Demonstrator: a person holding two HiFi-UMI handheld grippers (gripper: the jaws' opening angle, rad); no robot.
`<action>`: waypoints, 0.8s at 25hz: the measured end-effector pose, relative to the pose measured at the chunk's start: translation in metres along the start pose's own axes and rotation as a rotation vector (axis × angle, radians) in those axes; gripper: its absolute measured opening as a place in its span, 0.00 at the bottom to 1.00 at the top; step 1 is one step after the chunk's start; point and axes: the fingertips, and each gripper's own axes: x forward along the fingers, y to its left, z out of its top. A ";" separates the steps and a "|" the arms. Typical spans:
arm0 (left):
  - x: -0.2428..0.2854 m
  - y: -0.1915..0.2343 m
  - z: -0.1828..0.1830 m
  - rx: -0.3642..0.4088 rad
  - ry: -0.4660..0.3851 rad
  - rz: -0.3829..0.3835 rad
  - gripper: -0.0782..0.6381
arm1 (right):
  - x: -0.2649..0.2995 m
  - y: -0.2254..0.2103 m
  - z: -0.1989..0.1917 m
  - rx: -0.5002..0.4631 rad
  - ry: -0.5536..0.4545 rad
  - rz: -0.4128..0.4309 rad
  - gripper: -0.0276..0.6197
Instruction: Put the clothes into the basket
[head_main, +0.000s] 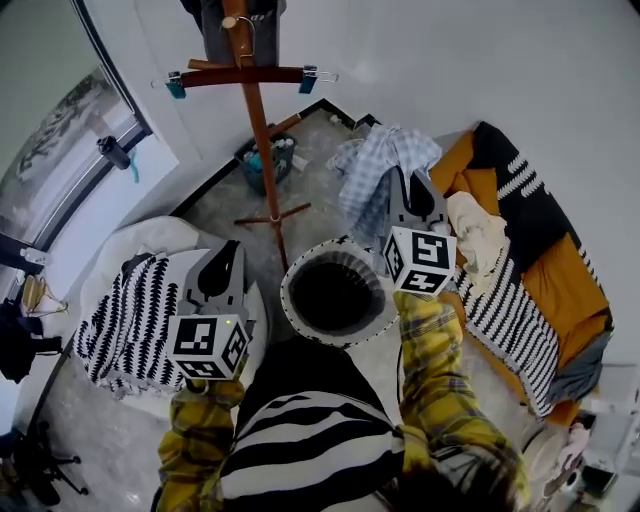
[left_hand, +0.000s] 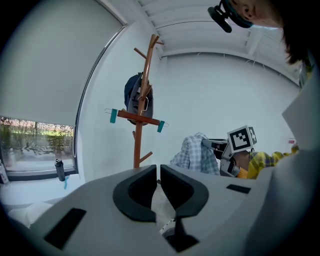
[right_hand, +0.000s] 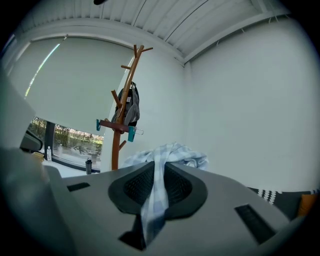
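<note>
So the right gripper (head_main: 403, 185) has its jaws clamped on a blue-and-white checked shirt (head_main: 377, 165), which hangs bunched up in the air just past the far rim of the round basket (head_main: 288, 297), between it and the sofa (head_main: 560, 270). The left gripper (head_main: 227, 258) has its jaws pretty much pinched together with nothing in them, sitting just left of the basket, next to a black-and-white striped cloth (head_main: 125, 320) draped on a white seat (head_main: 160, 235). Basket's dark inside, can't really make out anything in it, and the wooden coat stand (head_main: 262, 130) stands behind it.
</note>
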 end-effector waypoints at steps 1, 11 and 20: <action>0.000 -0.004 0.000 0.001 -0.001 -0.013 0.16 | -0.007 -0.002 -0.002 -0.003 0.007 -0.003 0.15; 0.008 -0.045 -0.023 0.006 0.041 -0.139 0.16 | -0.076 -0.004 -0.047 0.023 0.107 -0.035 0.15; 0.017 -0.074 -0.054 0.017 0.110 -0.214 0.16 | -0.118 0.014 -0.105 0.087 0.228 -0.020 0.15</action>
